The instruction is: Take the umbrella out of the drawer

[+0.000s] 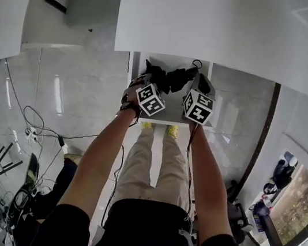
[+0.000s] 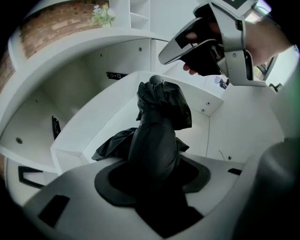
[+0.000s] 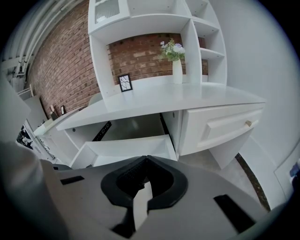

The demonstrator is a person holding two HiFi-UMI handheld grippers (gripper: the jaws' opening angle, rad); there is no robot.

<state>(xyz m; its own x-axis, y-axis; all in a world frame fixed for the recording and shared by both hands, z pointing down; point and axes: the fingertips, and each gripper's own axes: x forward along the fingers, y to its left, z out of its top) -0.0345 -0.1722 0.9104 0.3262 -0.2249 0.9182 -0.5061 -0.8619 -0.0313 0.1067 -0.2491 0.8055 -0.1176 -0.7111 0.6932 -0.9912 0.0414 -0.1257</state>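
Note:
The black folded umbrella (image 2: 154,136) hangs lifted above the open white drawer (image 2: 93,131), its loose fabric trailing down to the drawer's rim. My left gripper (image 2: 154,176) is shut on its body. In the head view the umbrella (image 1: 172,77) lies across the drawer (image 1: 166,121) between my left gripper (image 1: 152,81) and my right gripper (image 1: 202,85). In its own view my right gripper (image 3: 143,159) has its jaw tips meeting with nothing between them, and it points at the drawer (image 3: 126,145) from the right. The left gripper view shows the right gripper (image 2: 206,47) raised above the drawer's far corner.
The white desk top (image 1: 217,25) overhangs the drawer. A closed drawer front with a knob (image 3: 225,126) is to the right. A vase of flowers (image 3: 176,61) and a picture frame (image 3: 124,82) stand on the desk. Cables (image 1: 31,122) lie on the floor at left.

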